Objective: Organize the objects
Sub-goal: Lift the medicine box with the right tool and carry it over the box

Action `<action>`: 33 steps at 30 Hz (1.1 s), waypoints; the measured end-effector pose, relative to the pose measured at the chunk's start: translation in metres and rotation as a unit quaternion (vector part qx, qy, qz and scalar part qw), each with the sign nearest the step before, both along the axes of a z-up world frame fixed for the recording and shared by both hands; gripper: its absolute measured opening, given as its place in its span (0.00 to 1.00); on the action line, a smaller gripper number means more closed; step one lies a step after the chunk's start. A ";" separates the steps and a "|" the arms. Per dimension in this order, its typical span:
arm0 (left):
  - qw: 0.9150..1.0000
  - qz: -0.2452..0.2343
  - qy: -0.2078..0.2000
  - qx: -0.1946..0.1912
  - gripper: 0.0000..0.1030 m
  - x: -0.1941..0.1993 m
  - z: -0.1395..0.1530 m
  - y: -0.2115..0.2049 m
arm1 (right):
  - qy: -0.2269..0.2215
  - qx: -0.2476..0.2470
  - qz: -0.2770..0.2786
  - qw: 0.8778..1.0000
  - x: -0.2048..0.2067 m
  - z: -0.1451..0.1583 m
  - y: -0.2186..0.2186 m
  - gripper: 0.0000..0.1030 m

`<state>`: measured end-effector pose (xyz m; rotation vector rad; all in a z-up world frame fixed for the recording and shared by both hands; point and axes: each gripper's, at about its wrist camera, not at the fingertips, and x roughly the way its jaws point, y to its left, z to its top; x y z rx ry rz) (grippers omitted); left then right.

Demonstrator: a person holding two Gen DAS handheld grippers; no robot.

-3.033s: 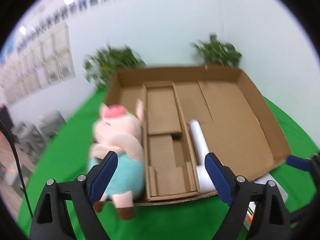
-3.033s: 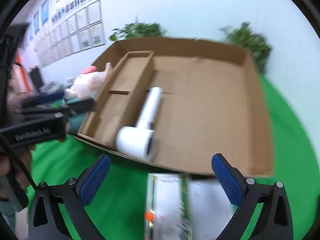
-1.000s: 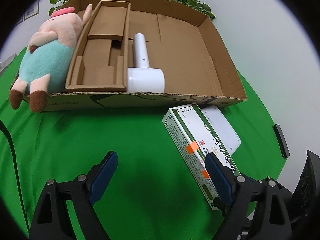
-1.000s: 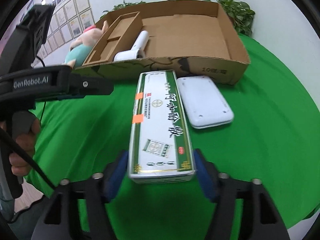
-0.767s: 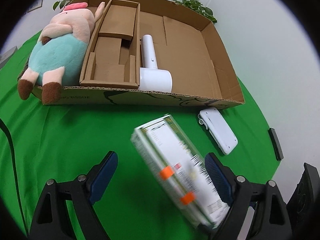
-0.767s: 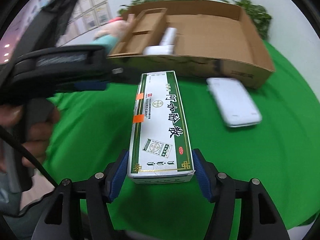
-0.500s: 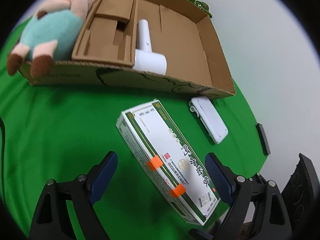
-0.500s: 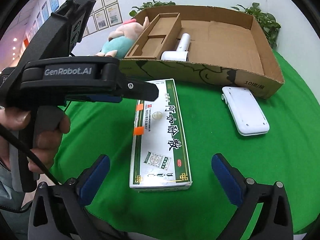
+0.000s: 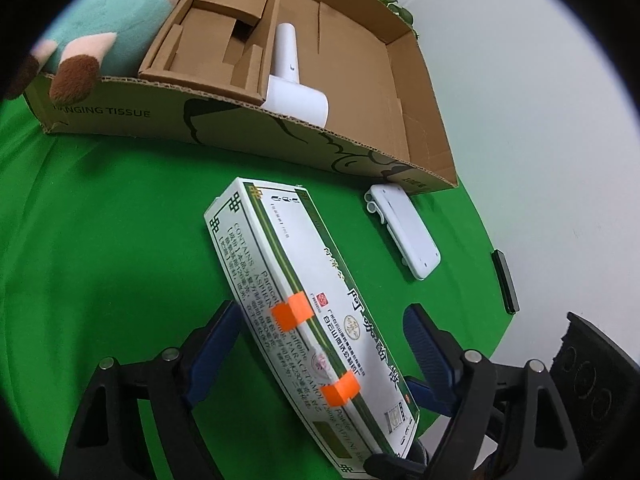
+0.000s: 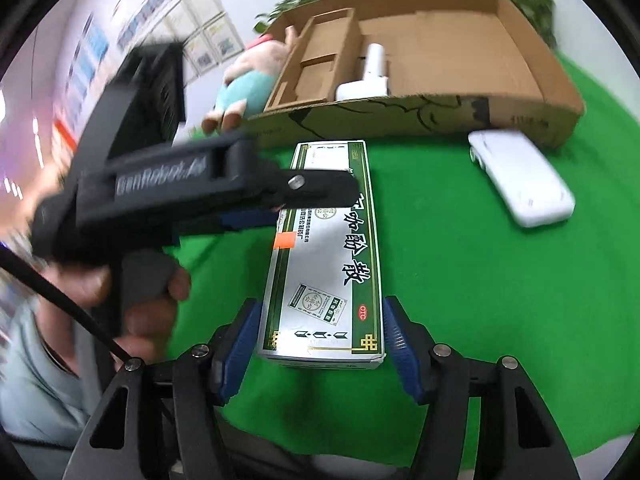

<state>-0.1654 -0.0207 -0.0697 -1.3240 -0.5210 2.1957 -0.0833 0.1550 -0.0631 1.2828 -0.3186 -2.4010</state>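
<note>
Both views are brightly and evenly lit from overhead, with colours saturated on the green worktop point(image 9: 100, 240). Shadows are soft: a dim patch lies under the near end of the medicine box point(image 10: 324, 248) in the right wrist view, and a faint band runs along the foot of the cardboard box point(image 9: 248, 128). The fisheye lenses bend straight edges and leave black corners around a round picture. The left wrist view is mostly sharp; print on the medicine box's side is readable. The right wrist view is smeared by motion at left, where the wall frames point(image 10: 208, 48) and the left gripper point(image 10: 320, 190) streak.
</note>
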 end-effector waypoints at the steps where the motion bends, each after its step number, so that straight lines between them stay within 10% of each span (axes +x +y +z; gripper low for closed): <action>1: 1.000 0.001 -0.001 -0.001 0.77 0.000 0.000 0.000 | -0.001 -0.004 -0.001 1.000 0.001 0.000 0.000 0.57; 17: 0.996 0.037 -0.053 0.055 0.46 -0.004 -0.010 -0.016 | 0.000 -0.048 -0.015 0.999 0.011 -0.001 0.004 0.57; 33: 0.991 -0.028 0.124 0.033 0.39 -0.010 0.115 0.024 | 0.136 0.011 -0.054 0.989 0.014 0.077 0.010 0.56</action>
